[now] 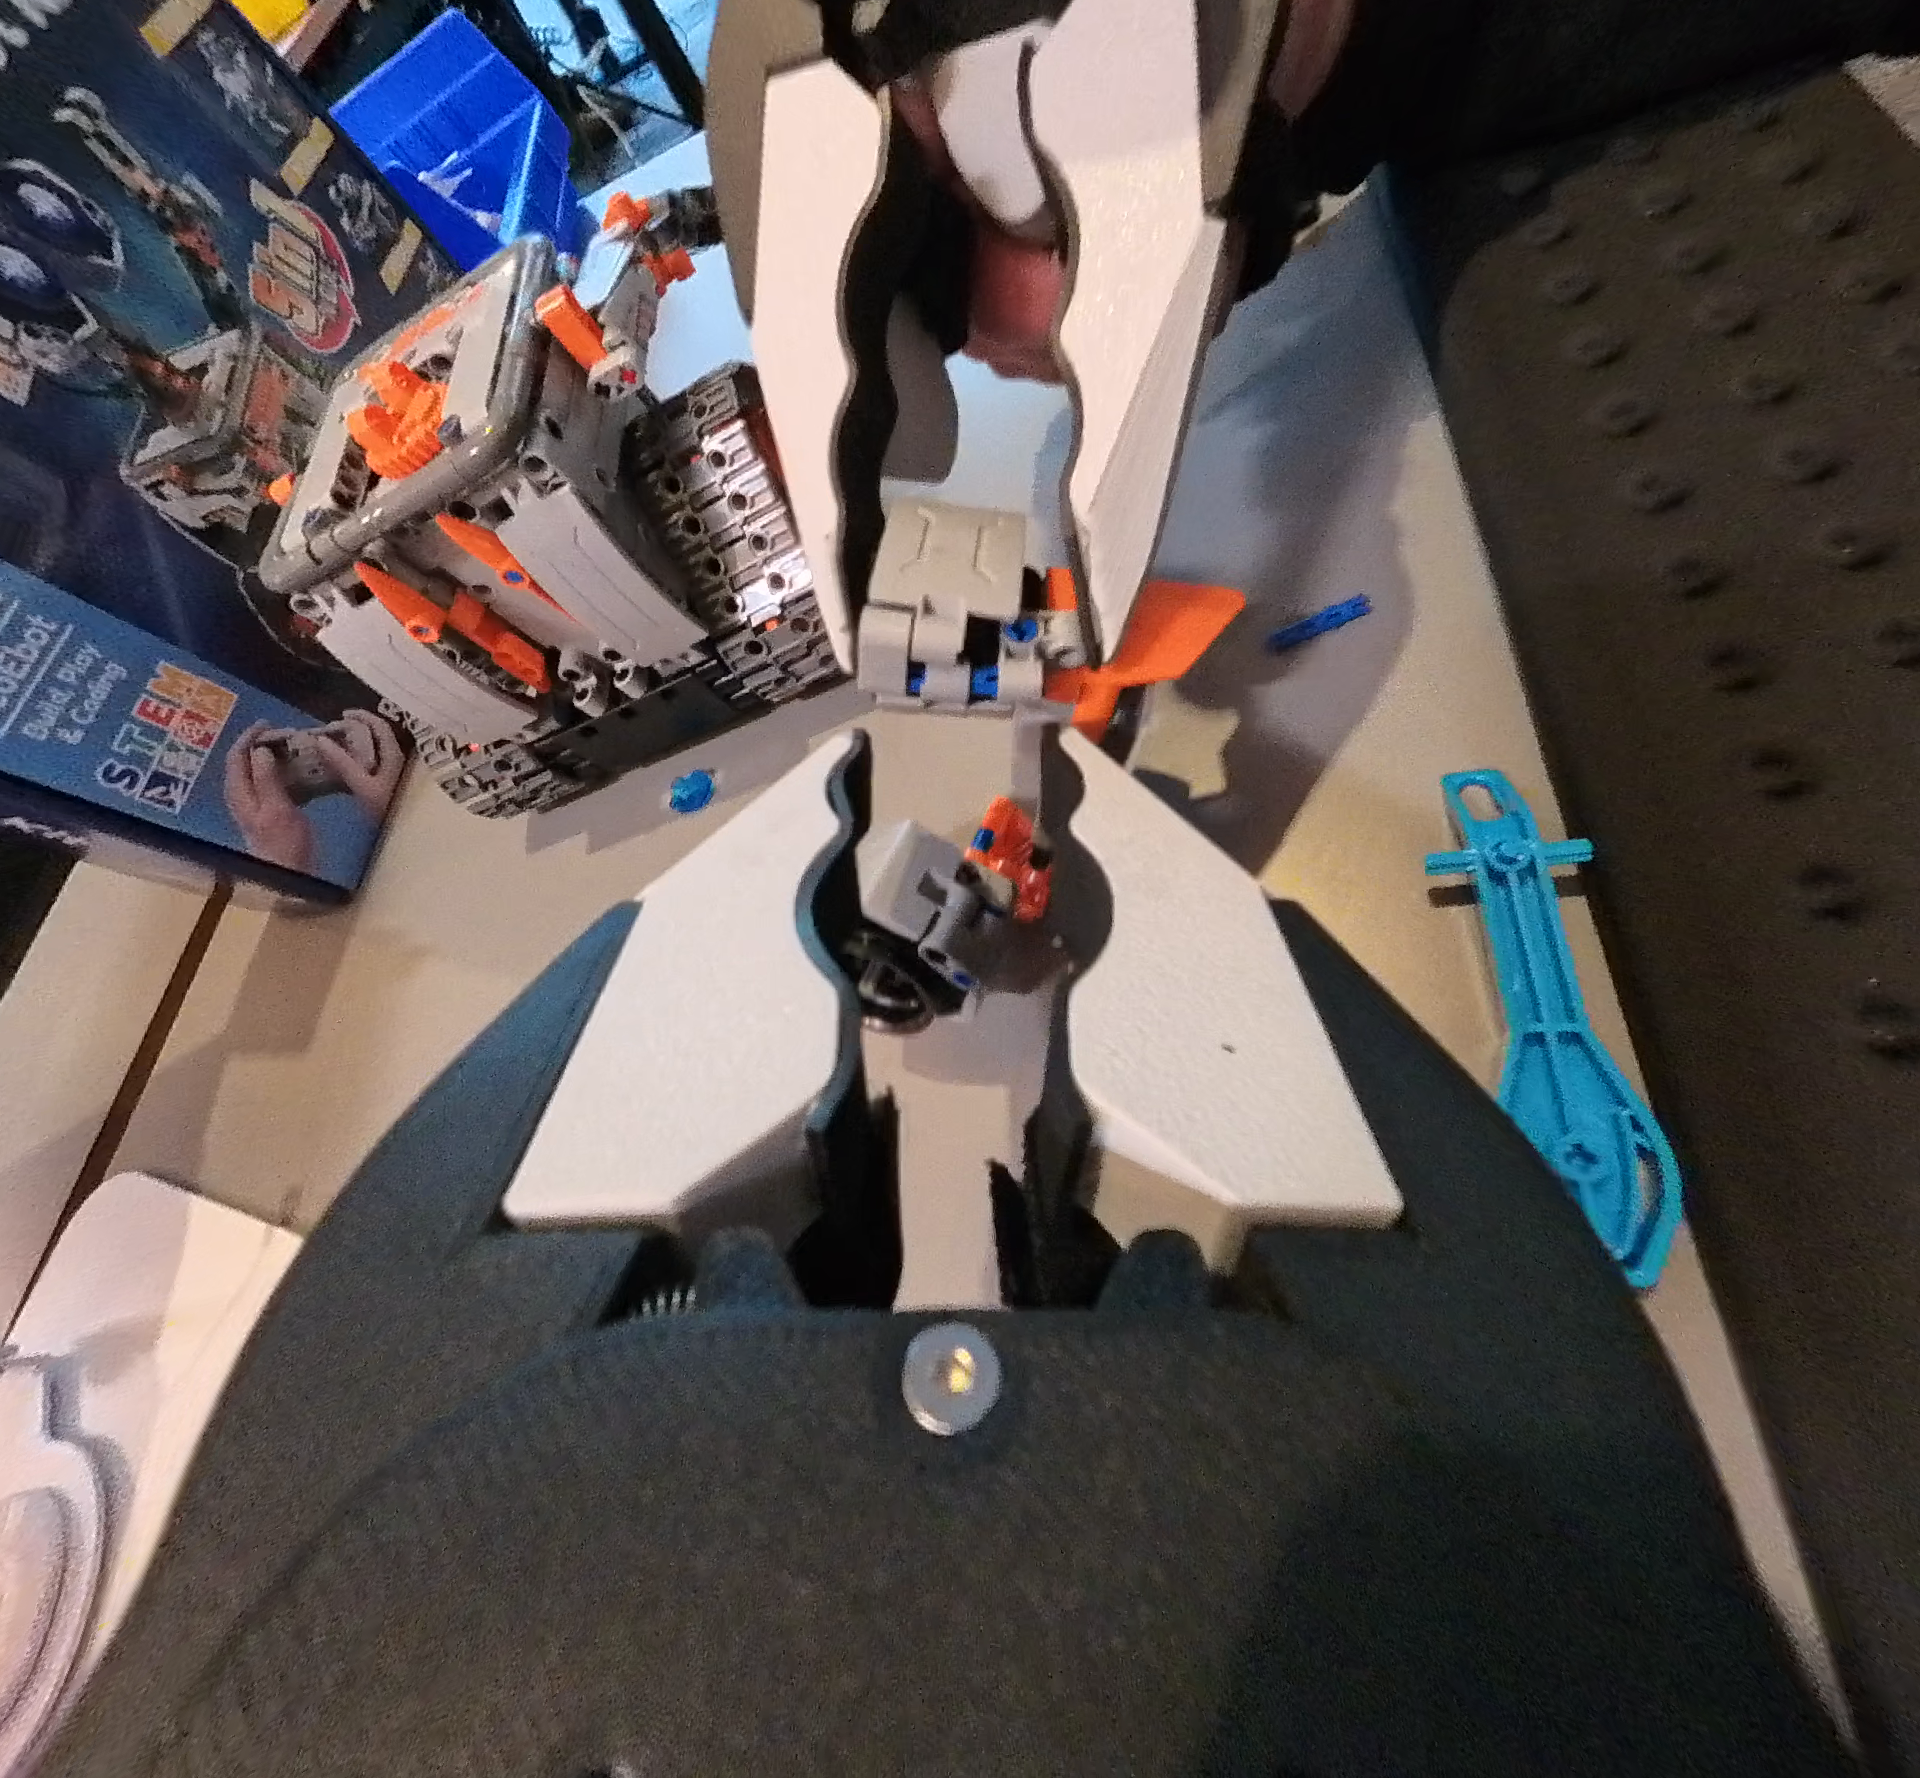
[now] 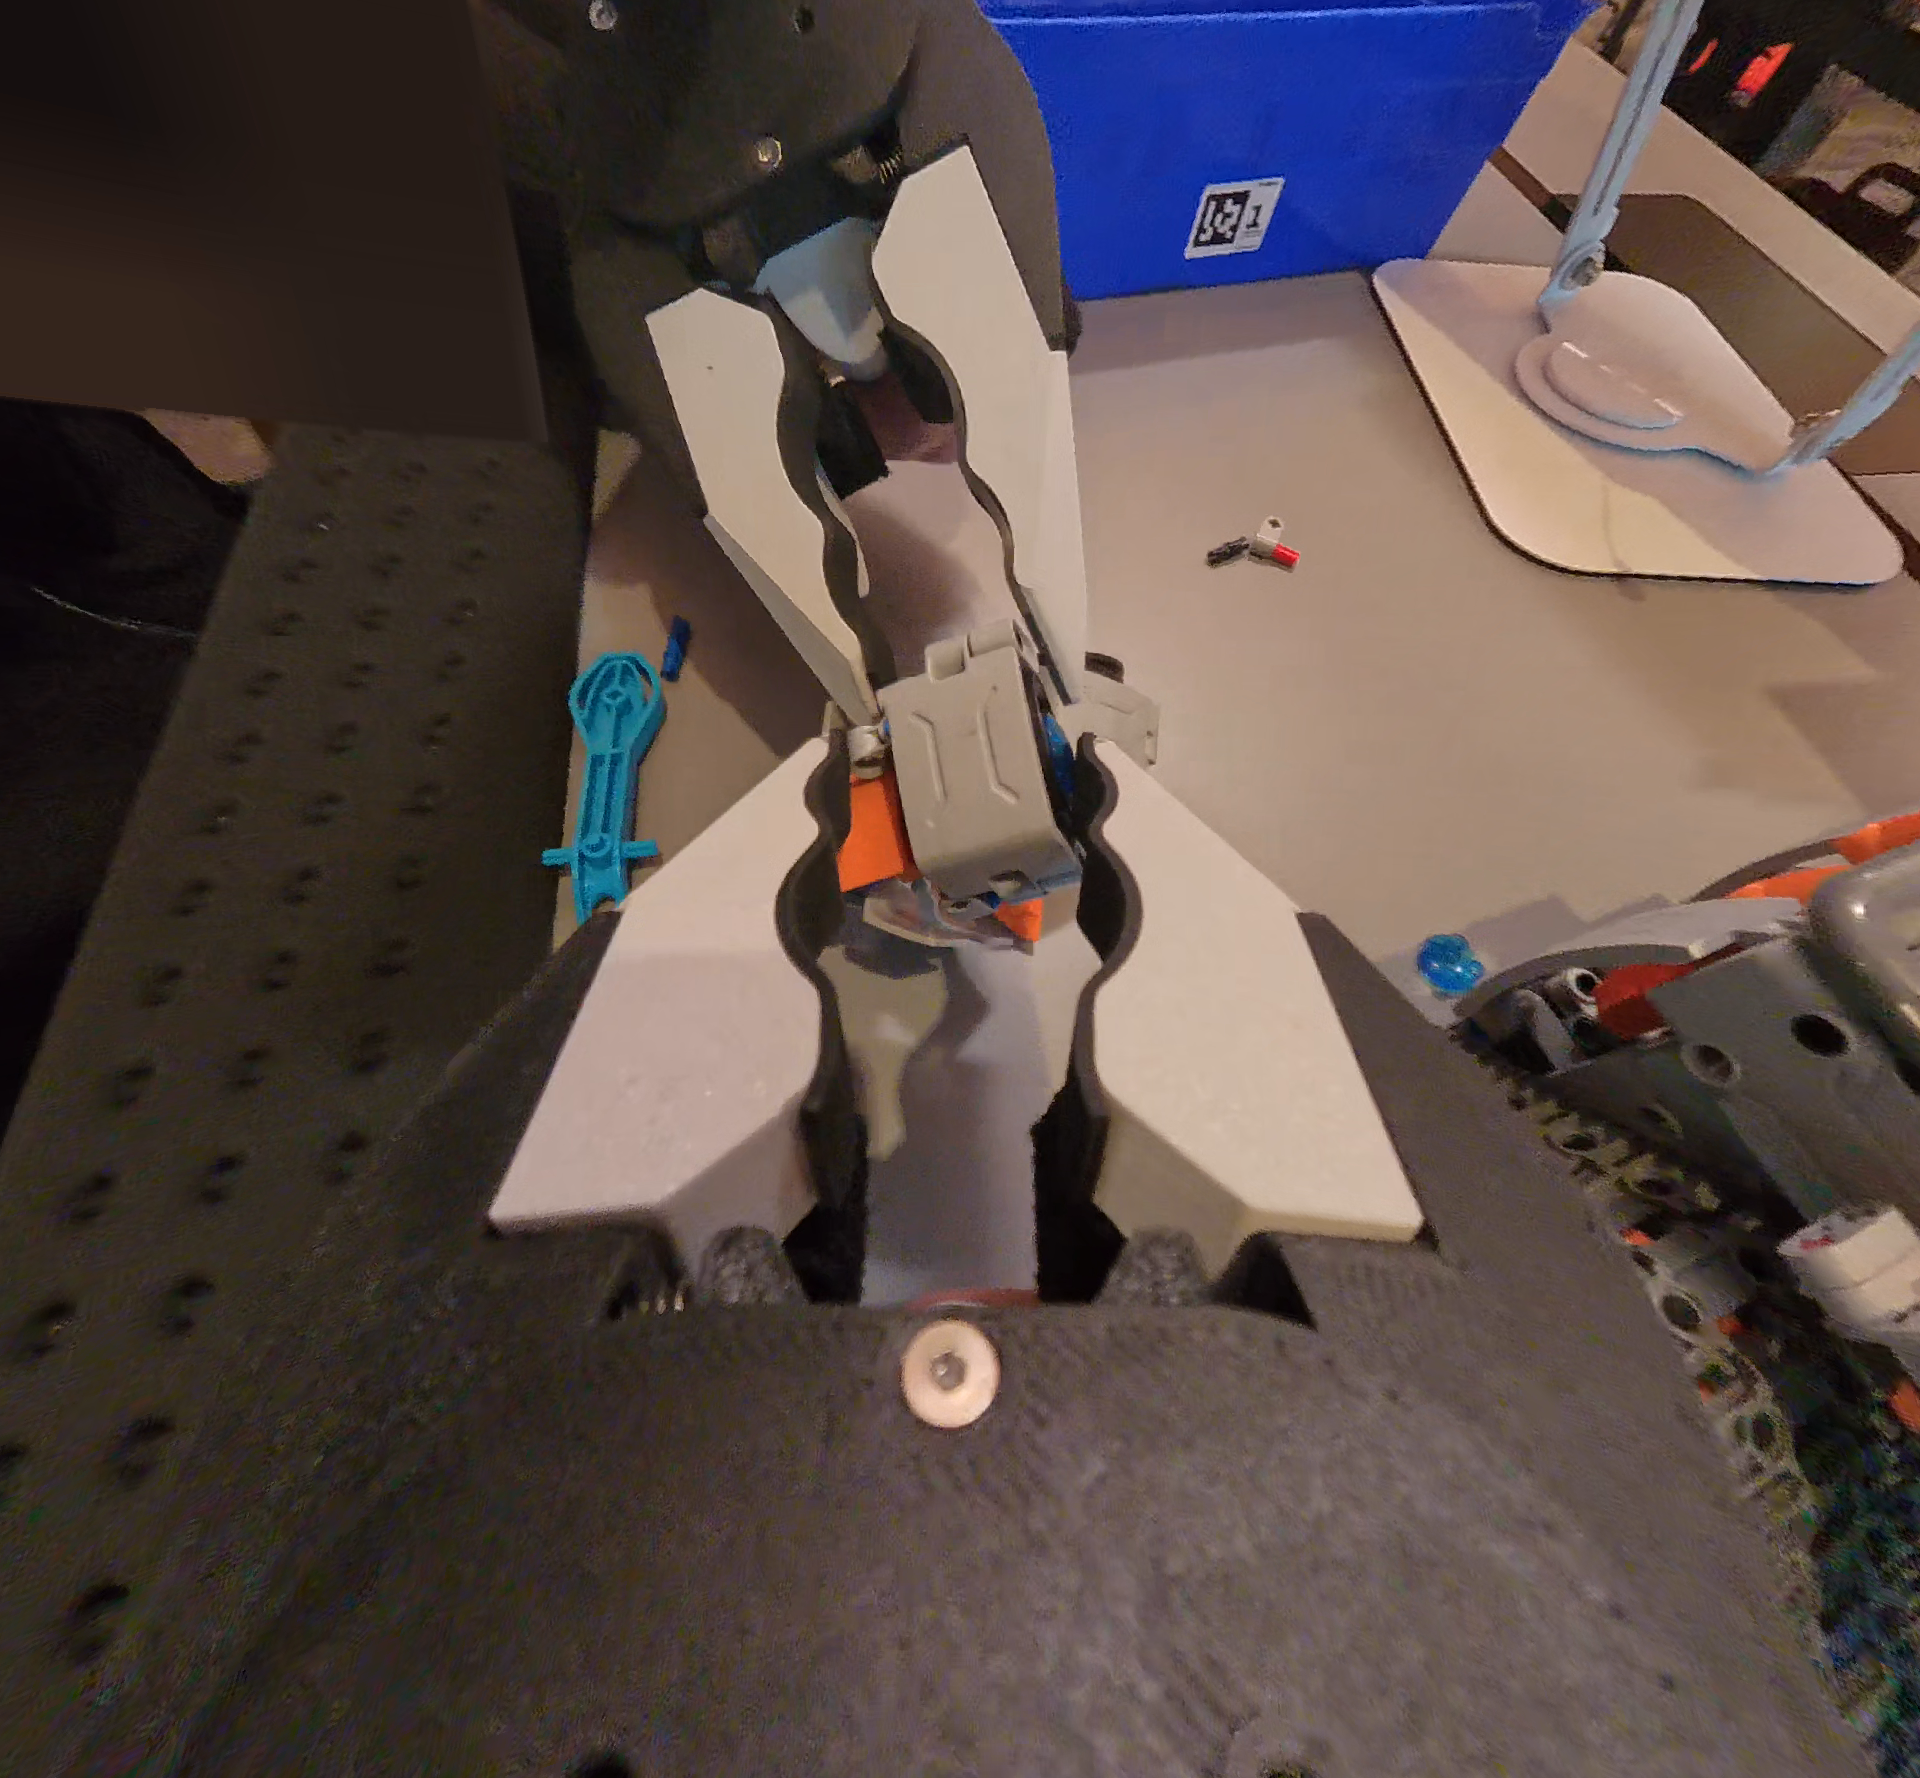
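A small grey brick assembly [image 1: 940,575] with blue pins and an orange blade [image 1: 1169,632] is held above the beige table [image 1: 1340,772] between both grippers. My left gripper [image 1: 961,736] comes from below in its own view and is shut on the assembly's lower end. My right gripper [image 1: 966,648] comes from above and is shut on the grey block. In the right wrist view the assembly [image 2: 971,778] sits between my right gripper [image 2: 956,752] and the left gripper [image 2: 966,700]. A grey and orange part with a black wheel [image 1: 951,907] shows under the left fingers; I cannot tell whether it is attached.
A tracked grey and orange model [image 1: 540,565] stands left, before printed boxes [image 1: 156,274]. A teal tool [image 1: 1548,1032], a blue pin [image 1: 1320,622] and a blue stud [image 1: 691,786] lie on the table. A black foam mat [image 1: 1714,481], blue bin [image 2: 1247,66] and stand base [image 2: 1621,419] border it. Left tips and right tips are each some 15 centimeters from the blue stud [image 1: 691,786]. Look for it in the right wrist view [image 2: 1447,961] too.
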Demonstrator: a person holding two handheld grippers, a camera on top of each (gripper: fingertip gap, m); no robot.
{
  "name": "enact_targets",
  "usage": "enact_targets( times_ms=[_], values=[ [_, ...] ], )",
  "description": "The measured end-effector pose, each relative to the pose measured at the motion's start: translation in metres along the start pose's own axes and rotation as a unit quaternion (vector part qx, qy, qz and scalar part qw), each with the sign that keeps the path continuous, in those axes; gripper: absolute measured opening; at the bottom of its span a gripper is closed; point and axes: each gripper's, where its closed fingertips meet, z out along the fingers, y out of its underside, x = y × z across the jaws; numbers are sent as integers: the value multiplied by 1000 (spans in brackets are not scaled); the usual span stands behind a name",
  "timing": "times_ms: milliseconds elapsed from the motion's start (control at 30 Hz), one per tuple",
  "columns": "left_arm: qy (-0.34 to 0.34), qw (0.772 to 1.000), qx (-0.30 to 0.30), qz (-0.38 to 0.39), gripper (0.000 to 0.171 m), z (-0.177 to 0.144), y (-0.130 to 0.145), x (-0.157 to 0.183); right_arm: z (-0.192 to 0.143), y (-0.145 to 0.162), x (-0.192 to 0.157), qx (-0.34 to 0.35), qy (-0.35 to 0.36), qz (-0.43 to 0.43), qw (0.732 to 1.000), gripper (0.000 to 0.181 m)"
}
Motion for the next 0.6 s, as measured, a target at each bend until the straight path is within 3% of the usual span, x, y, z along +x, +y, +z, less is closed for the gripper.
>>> enact_targets(
  times_ms=[467,600],
  values=[
    [-18,998,-18,63,23,3,-4,6,2,6,-5,-24,-3,-26,999,41],
    [-27,996,-35,73,23,5,-2,4,3,7,-2,-51,33,-62,996,41]
  ],
)
